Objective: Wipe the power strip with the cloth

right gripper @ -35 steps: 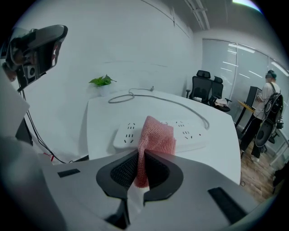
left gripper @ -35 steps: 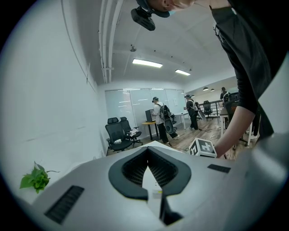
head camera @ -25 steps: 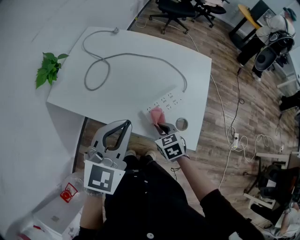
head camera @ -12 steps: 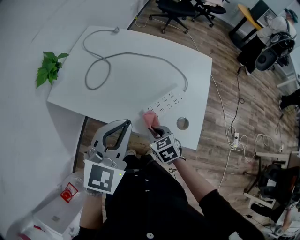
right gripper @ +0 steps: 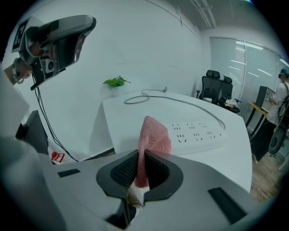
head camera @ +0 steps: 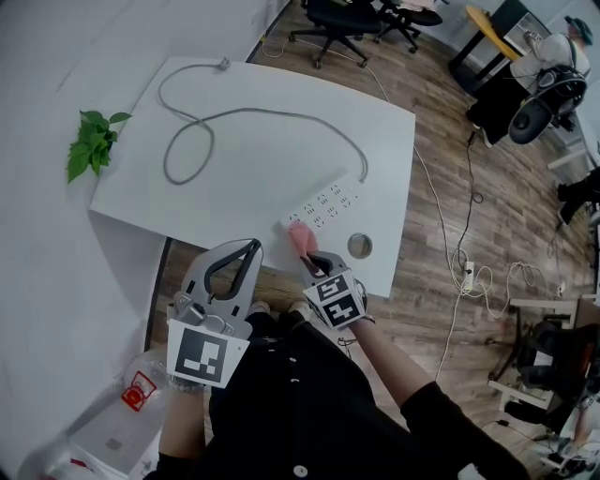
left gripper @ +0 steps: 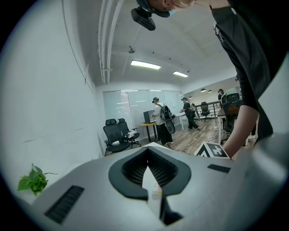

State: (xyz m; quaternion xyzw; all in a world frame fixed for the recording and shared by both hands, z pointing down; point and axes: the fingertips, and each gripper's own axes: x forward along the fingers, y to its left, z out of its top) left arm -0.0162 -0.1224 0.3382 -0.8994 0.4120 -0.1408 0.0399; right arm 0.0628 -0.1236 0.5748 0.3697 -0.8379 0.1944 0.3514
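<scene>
A white power strip [head camera: 325, 202] lies near the front edge of the white table [head camera: 272, 155], and its grey cord [head camera: 192, 141] loops across the top. In the right gripper view the power strip [right gripper: 198, 131] shows several sockets. My right gripper [head camera: 312, 256] is shut on a pink cloth [head camera: 300, 234], which hangs at the strip's near left end. That pink cloth [right gripper: 153, 137] stands up from between the jaws of the right gripper [right gripper: 143, 159]. My left gripper [head camera: 240, 257] is shut on nothing, held off the table by my body. The left gripper [left gripper: 149, 155] points across the room.
A round metal grommet [head camera: 359, 246] sits right of the strip. A green plant [head camera: 91, 142] hangs at the table's left. Office chairs [head camera: 347, 19] stand beyond the table, cables [head camera: 469, 272] trail on the wood floor, and a plastic-covered bin [head camera: 131, 394] is lower left.
My right gripper has carried the cloth a little left along the strip, toward its near end. The left gripper has stayed put.
</scene>
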